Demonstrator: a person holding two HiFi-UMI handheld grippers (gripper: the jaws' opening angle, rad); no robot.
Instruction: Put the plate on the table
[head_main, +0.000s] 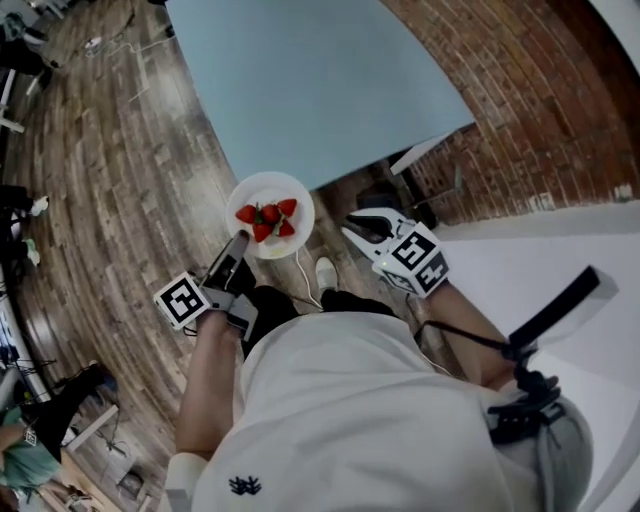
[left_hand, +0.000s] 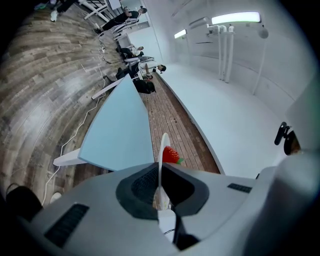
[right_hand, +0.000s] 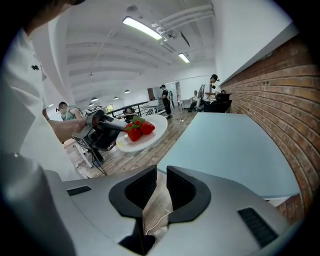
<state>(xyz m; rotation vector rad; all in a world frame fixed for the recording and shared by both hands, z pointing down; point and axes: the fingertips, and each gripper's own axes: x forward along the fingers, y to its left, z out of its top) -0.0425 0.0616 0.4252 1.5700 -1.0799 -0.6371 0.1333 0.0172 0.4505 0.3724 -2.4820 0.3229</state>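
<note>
Here plate pinched by rim in left tongs, near table edge

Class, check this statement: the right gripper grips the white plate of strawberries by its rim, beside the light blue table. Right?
Wrong gripper: the head view shows the left gripper grips the white plate of strawberries by its rim, beside the light blue table.

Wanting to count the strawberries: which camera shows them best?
The head view: it looks down on all the strawberries on the plate. The right gripper view shows them sideways; the left gripper view, just one beside the plate's edge.
</note>
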